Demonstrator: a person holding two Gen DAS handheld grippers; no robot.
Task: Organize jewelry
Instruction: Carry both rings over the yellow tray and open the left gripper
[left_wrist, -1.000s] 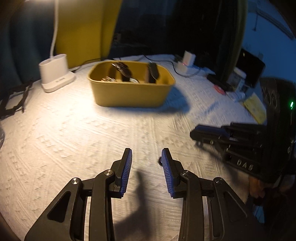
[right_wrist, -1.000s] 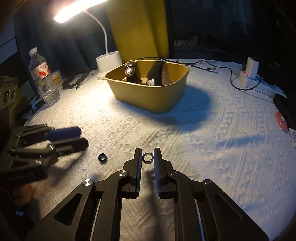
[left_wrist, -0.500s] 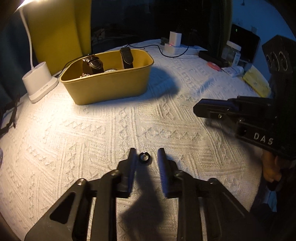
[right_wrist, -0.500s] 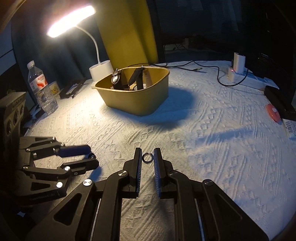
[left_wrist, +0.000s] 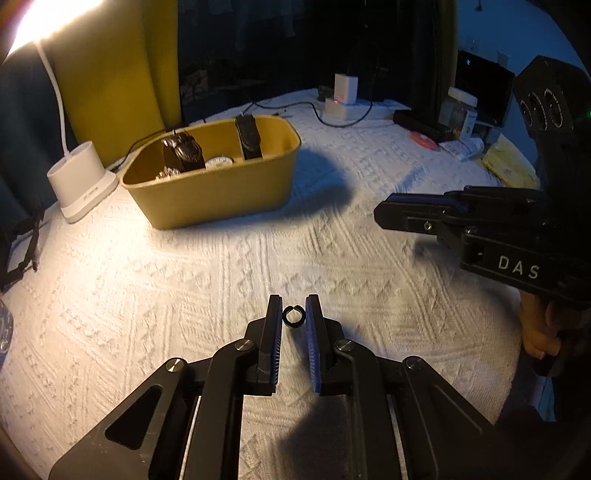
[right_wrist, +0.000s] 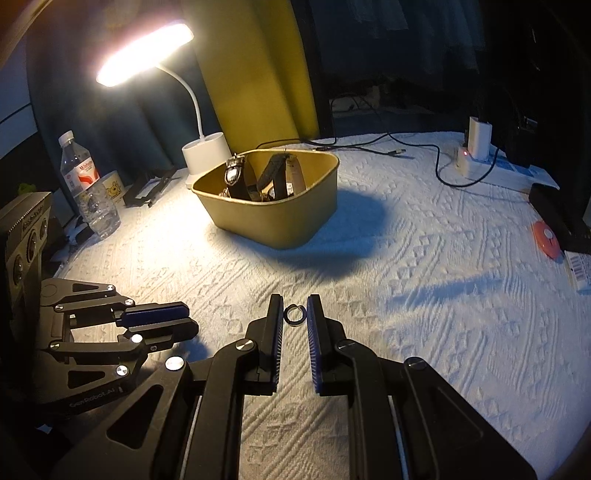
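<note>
A dark ring (left_wrist: 293, 316) is being pinched in the left gripper (left_wrist: 293, 314), its gap pointing up. A silver ring (right_wrist: 294, 314) is being gripped in the right gripper (right_wrist: 294, 314), above the cloth's (right_wrist: 424, 258) near edge.

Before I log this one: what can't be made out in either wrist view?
- Small pieces low in the mustard-yellow plastic bin: hidden by its wall and the watches.
- Whether the dark open ring and silver ring are lifted off the white textured cloth.
- Bottle label text: too small.
</note>
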